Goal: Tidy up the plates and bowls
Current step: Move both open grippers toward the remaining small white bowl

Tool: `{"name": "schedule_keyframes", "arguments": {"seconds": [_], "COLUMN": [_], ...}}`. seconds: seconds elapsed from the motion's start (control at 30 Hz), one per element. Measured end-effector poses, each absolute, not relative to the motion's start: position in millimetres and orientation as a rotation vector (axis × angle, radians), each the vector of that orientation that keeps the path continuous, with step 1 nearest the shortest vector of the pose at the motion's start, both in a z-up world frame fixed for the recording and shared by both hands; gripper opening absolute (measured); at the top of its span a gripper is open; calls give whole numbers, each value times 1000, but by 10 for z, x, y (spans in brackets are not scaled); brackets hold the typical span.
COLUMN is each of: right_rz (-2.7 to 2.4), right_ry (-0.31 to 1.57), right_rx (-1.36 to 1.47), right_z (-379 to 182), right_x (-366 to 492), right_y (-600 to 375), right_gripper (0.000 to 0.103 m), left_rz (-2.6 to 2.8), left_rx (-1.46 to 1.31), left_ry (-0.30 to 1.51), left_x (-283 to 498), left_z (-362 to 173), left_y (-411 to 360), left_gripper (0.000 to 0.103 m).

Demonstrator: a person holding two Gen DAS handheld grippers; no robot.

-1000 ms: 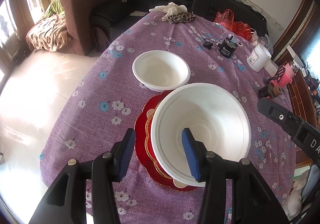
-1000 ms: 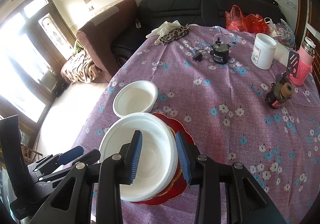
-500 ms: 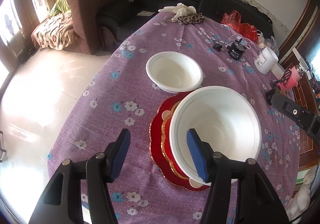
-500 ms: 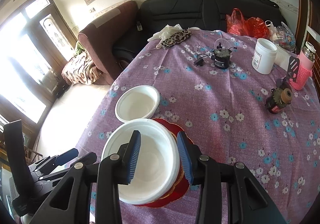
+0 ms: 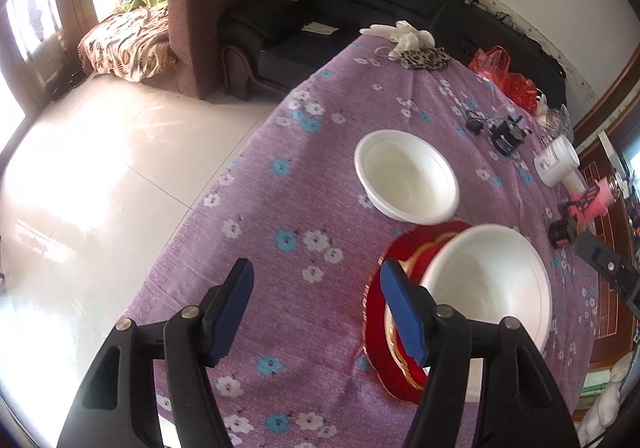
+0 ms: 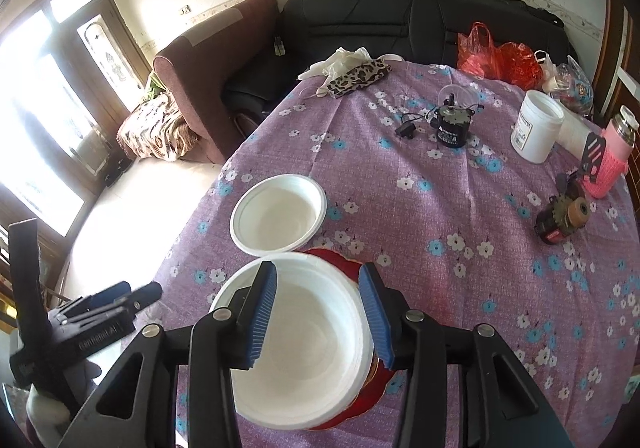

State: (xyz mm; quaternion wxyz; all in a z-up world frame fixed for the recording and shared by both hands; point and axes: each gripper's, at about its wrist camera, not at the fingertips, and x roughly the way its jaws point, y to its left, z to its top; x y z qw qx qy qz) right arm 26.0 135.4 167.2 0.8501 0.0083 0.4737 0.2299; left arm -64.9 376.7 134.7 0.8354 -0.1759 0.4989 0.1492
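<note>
Big bowl (image 6: 304, 344) sits on the plates (image 5: 376, 312), lower centre; both grippers (image 5: 316, 312) (image 6: 316, 312) are opening, holding nothing. Next: small bowl (image 6: 280, 218), likely.

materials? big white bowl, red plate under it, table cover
Big white bowl: looks like foam or thin disposable plastic, matte, thick rolled rim. Red plate: glossy, probably plastic or melamine, gold scalloped edge trim. Table cover: woven fabric, matte purple with a flower print; it drapes over the table edge.

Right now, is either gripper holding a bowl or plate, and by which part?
Nothing is held. The left gripper is opening over bare tablecloth; the right gripper is opening around the large white bowl, pads clear of its rim.
</note>
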Motion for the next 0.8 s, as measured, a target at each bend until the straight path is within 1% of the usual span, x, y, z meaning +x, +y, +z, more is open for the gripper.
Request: {"name": "schedule_keyframes", "arguments": {"seconds": [0.23,0.37,0.57,0.67,0.8], "right_rz": [520,541,534,536,524], "right_ry": [1070,1161,1248,1308,1364], "right_rx": [39,55,40,65,48], "right_z": [1638,1507,1291,1147,997], "right_x": [543,823,1148,1328,1541], "right_y": [1511,1640,1829,1921,2045], "right_gripper": [48,48,48,48,48], "left_rz": [267,226,204,206,168], "left_rx": [-430,-453,-433,-398,-462], "left_ry": [1084,1100,1130,1149,1217], "left_x": [-409,-208,158,332,556], "left_z": [1267,1227,1124,1018,748], "left_y": [4001,4053,4072,4047,4115], "left_gripper": [65,65,65,65,65]}}
